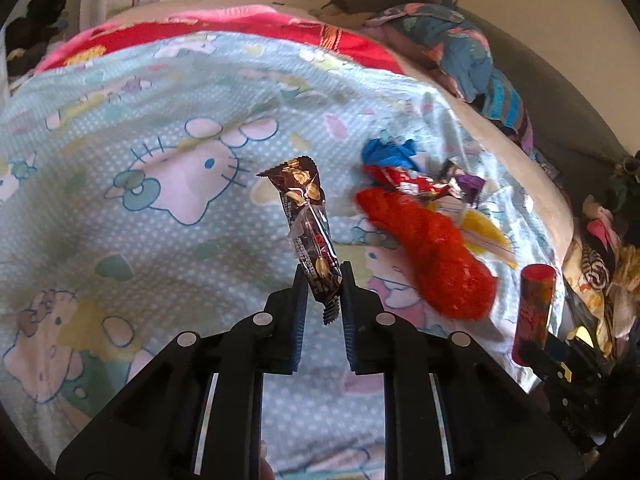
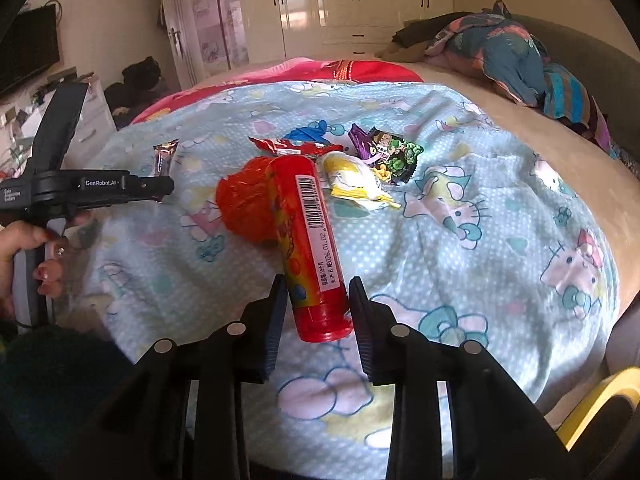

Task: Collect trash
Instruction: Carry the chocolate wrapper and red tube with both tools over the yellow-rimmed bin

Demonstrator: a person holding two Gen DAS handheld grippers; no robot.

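The left hand-held gripper (image 1: 323, 280) pinches a brown snack wrapper (image 1: 308, 232) by its lower end above the bed (image 2: 460, 292). The right hand-held gripper (image 2: 318, 300) clamps a red candy tube (image 2: 304, 248) near its base. The limp wrapper could slip free; the smooth tube could pivot and drop. A red net bag (image 2: 244, 204), yellow packet (image 2: 352, 180) and other wrappers lie just beyond, uncollected.

cartoon-cat blanket (image 2: 500, 152), white wardrobe (image 2: 360, 4), television (image 2: 28, 52)
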